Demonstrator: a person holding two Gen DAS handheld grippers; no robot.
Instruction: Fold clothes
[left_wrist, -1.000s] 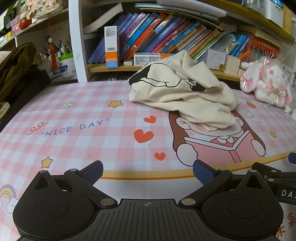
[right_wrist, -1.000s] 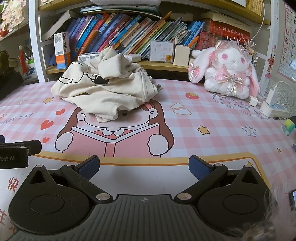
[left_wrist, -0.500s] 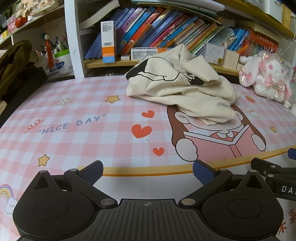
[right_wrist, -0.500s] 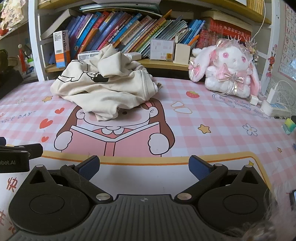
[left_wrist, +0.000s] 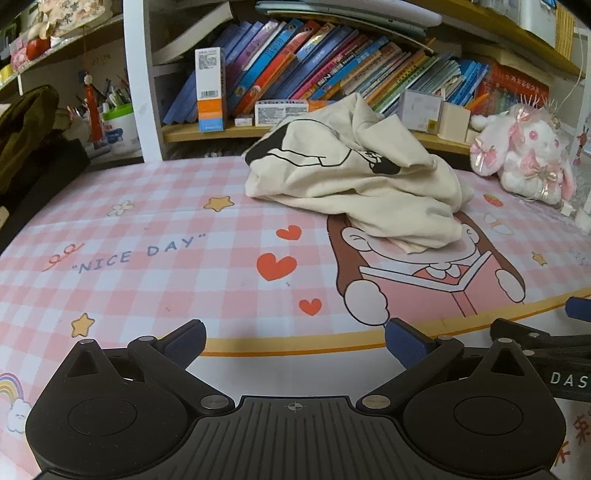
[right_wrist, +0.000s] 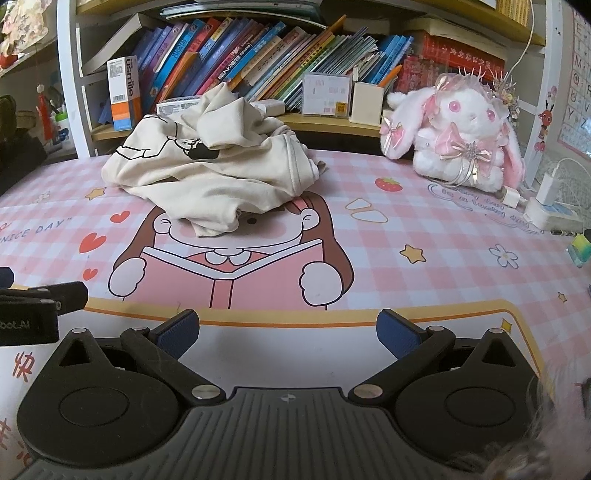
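A cream garment with black printed outlines (left_wrist: 354, 184) lies crumpled in a heap at the far side of the pink checked table mat (left_wrist: 147, 221); it also shows in the right wrist view (right_wrist: 218, 173). My left gripper (left_wrist: 293, 341) is open and empty, low over the mat's near edge, well short of the heap. My right gripper (right_wrist: 288, 332) is open and empty, also near the front edge, to the right of the left one. Part of the right gripper (left_wrist: 546, 339) shows at the right edge of the left wrist view.
A bookshelf with leaning books (left_wrist: 332, 70) stands right behind the garment. A pink plush rabbit (right_wrist: 458, 136) sits at the back right, with a charger and power strip (right_wrist: 550, 206) beside it. A dark bag (left_wrist: 26, 133) and a pen cup (left_wrist: 118, 125) are at the far left.
Both grippers have moved a little forward toward the garment, which now looks slightly larger and lower in both views. Both stay open and empty.
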